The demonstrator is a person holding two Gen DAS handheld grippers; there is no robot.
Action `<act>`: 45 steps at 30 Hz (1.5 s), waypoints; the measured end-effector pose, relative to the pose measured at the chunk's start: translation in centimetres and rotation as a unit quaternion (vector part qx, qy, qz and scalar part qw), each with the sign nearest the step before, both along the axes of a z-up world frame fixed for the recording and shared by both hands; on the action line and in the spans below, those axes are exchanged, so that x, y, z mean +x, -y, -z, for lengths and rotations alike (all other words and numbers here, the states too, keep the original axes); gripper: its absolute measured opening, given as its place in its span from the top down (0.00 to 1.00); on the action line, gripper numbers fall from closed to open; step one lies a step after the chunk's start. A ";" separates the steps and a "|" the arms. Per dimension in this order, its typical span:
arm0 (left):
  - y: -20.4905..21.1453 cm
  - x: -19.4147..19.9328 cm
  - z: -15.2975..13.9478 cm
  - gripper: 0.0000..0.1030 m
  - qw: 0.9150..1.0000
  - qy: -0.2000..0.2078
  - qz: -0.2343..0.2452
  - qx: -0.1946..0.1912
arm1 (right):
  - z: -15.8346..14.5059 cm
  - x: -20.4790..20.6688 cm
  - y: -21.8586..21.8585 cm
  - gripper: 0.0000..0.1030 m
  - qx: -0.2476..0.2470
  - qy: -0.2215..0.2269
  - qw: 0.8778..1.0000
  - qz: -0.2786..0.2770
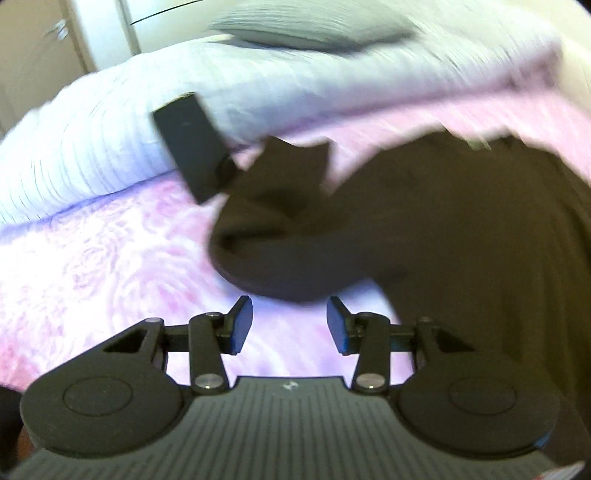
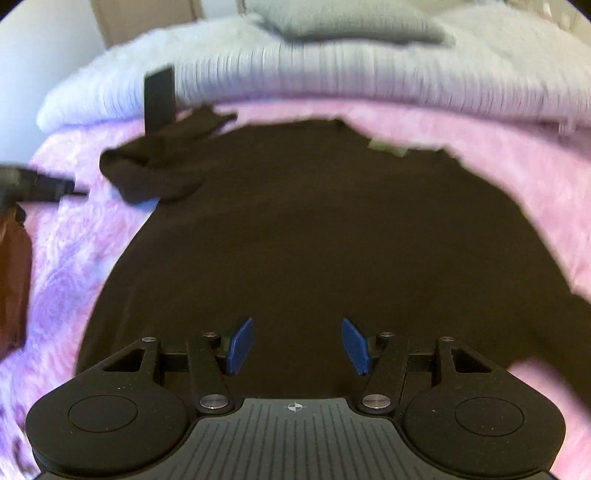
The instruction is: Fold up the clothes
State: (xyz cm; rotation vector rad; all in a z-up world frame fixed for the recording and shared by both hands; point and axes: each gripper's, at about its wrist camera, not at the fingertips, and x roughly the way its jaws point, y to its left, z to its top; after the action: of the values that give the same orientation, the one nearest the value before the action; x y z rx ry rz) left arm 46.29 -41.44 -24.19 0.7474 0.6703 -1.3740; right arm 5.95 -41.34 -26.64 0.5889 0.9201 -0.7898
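Observation:
A dark brown shirt (image 2: 314,229) lies spread flat on a pink fuzzy blanket (image 2: 62,266), its collar with a pale label (image 2: 388,147) on the far side. Its left sleeve (image 2: 159,173) is bunched up in a thick fold. My right gripper (image 2: 297,325) hangs open over the shirt's near part with nothing between its blue pads. In the left wrist view my left gripper (image 1: 290,306) is open over the blanket (image 1: 92,266), just short of the rolled sleeve (image 1: 280,229), with nothing between its pads. Both views are blurred.
A black flat rectangular piece (image 1: 188,147) stands at the sleeve's far end, seen also as a black strip (image 2: 159,99). Behind the blanket lie a white quilted duvet (image 2: 332,70) and a grey pillow (image 2: 351,18). A brown object (image 2: 13,280) sits at the left edge.

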 end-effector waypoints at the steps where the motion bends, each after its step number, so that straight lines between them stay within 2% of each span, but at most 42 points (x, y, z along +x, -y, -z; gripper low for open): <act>1: 1.2 1.7 0.4 0.62 1.000 -0.011 -0.006 -0.002 | 0.7 1.0 -0.8 0.44 0.013 -0.008 1.000 0.024; 5: 5.8 6.2 1.6 0.62 0.999 -0.037 -0.011 -0.008 | 2.8 1.4 -3.6 0.44 0.050 -0.047 0.993 0.098; 9: 10.7 5.9 2.9 0.62 0.999 -0.031 0.042 0.000 | 2.4 0.8 -5.0 0.44 0.055 -0.086 0.987 0.127; 11: 13.1 4.3 3.8 0.62 0.996 -0.018 0.086 0.011 | 2.4 0.5 -4.5 0.44 0.051 -0.094 0.985 0.138; 13: 15.4 2.9 5.0 0.63 0.991 0.001 0.132 0.031 | 2.2 0.3 -3.9 0.44 0.044 -0.097 0.983 0.148; 16: 17.6 0.9 6.3 0.63 0.980 0.024 0.192 0.039 | 2.0 0.0 -3.4 0.44 0.036 -0.095 0.982 0.161; 20: 19.2 -0.4 6.1 0.64 0.974 -0.023 0.224 0.018 | 2.0 -0.8 -3.2 0.44 0.039 -0.091 0.979 0.176; 21: 19.5 -1.0 6.2 0.64 0.972 -0.020 0.231 0.019 | 2.3 -0.8 -3.1 0.44 0.043 -0.091 0.979 0.177; 23: 20.3 -2.8 7.4 0.66 0.968 0.019 0.248 0.041 | 2.8 -0.7 -2.7 0.44 0.049 -0.091 0.978 0.180; 24: 20.5 -3.6 8.1 0.78 0.965 0.046 0.254 0.054 | 3.0 -0.6 -2.5 0.44 0.052 -0.091 0.978 0.182; 25: 20.6 -4.1 8.6 0.96 0.962 0.069 0.259 0.055 | 2.9 -0.8 -2.6 0.44 0.053 -0.088 0.978 0.184; 26: 20.6 -4.4 8.7 1.00 0.962 0.084 0.255 0.052 | 2.7 -0.9 -2.7 0.44 0.054 -0.085 0.977 0.186; 28: 20.1 -3.7 7.6 1.00 0.971 0.082 0.221 0.029 | 2.5 -1.0 -2.7 0.44 0.055 -0.080 0.977 0.189; 30: 18.3 -1.6 4.8 1.00 0.984 0.073 0.159 -0.029 | 2.2 -1.1 -2.1 0.44 0.051 -0.075 0.977 0.191; 32: 15.7 1.3 1.5 1.00 0.990 0.058 0.086 -0.094 | 1.8 -1.2 -1.7 0.44 0.044 -0.071 0.978 0.189; 33: 14.0 3.1 -0.3 1.00 0.989 0.048 0.044 -0.129 | 1.6 -1.3 -1.5 0.44 0.041 -0.070 0.979 0.188; 35: 10.0 7.2 -3.6 1.00 0.980 0.035 -0.059 -0.186 | 1.5 -1.2 -1.2 0.44 0.039 -0.070 0.979 0.186; 36: 7.9 9.5 -4.7 1.00 0.969 0.032 -0.126 -0.208 | 1.4 -1.1 -1.1 0.44 0.038 -0.070 0.980 0.184; 38: 4.1 13.6 -5.4 0.99 0.946 0.013 -0.244 -0.215 | 1.4 -1.0 -1.0 0.44 0.040 -0.073 0.980 0.181; 39: 2.2 15.5 -5.5 0.97 0.930 0.004 -0.299 -0.213 | 1.5 -0.8 -1.0 0.44 0.041 -0.073 0.980 0.178; 41: -1.5 18.3 -4.6 0.96 0.908 0.004 -0.370 -0.198 | 1.3 -0.3 -1.0 0.44 0.040 -0.069 0.982 0.169; 45: -6.1 20.6 -1.7 0.96 0.906 -0.008 -0.400 -0.142 | 1.0 1.8 -1.3 0.44 0.037 -0.063 0.988 0.135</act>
State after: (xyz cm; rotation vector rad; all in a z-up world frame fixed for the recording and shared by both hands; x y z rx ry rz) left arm 66.91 -35.31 -22.44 0.1719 0.6648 -0.6885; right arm 7.73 -40.03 -27.67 0.7450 1.0003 -1.0487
